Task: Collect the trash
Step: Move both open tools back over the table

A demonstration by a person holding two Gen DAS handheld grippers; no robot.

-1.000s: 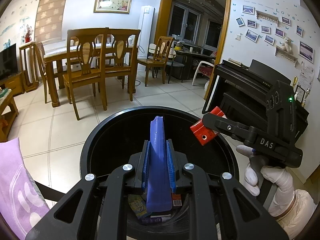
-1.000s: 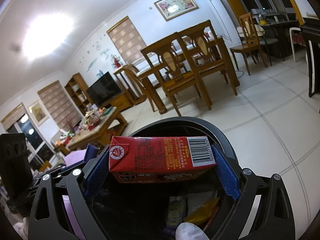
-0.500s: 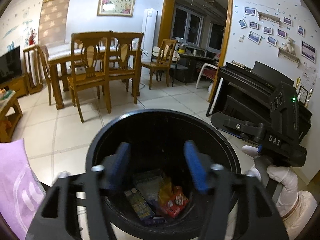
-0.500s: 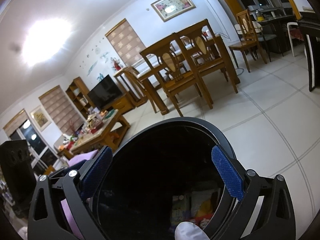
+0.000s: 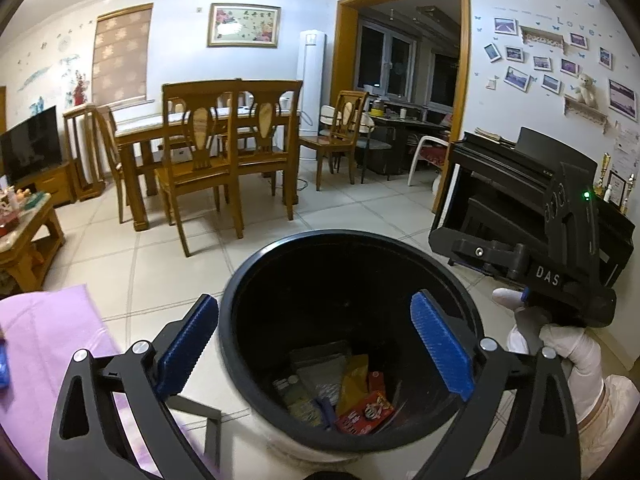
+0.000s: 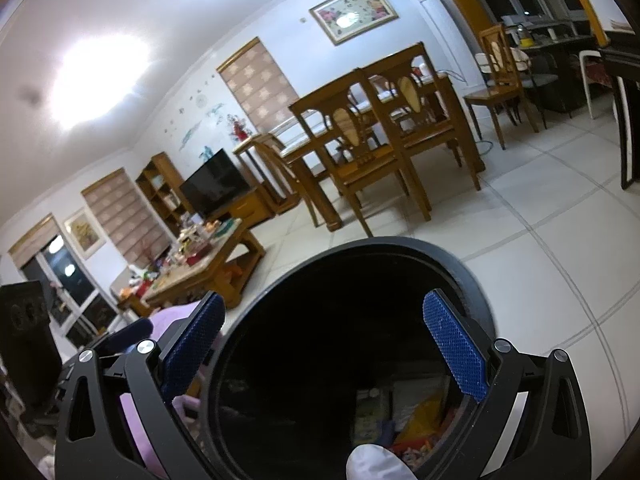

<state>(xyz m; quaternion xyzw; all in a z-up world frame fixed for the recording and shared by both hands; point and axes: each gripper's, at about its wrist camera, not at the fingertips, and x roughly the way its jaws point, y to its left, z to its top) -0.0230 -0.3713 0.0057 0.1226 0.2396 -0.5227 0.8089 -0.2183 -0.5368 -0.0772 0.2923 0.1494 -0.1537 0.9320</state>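
1. Nearest the lens, the left gripper point(image 5: 316, 344) hangs over the mouth of the black bin point(image 5: 404, 242); its jaws have just been opening and now stand spread wide, blue pads clear, with nothing between them.

2. The right gripper point(image 6: 322, 344), held in a white-gloved hand point(image 5: 560, 344), hovers over the same bin from the other side, its jaws likewise wide apart and empty.

3. Down at the bottom of the bin lies the collected trash: a red printed carton point(image 5: 366, 412), a yellow wrapper point(image 5: 354, 376), a greyish foil-like packet point(image 5: 320, 364) and a small blue piece point(image 5: 325, 410), heaped loosely and overlapping.

4. These pieces look light and thin. The carton likely keeps its shape and would take a grip across its flat faces; the wrappers should crumple and may slide from smooth pads, so a pinch at a folded edge seems safest.

5. Beside the bin on the left spreads a purple cloth point(image 5: 44, 340). Whether more trash lies on it cannot be told.

6. Farther off, a low wooden table point(image 6: 200, 264) carries a crowd of small items, too small to name; any litter still to gather may be there.

7. Beyond, dining chairs point(image 5: 200, 152) and a dark television point(image 6: 214, 184) stand across the tiled floor point(image 5: 100, 268).
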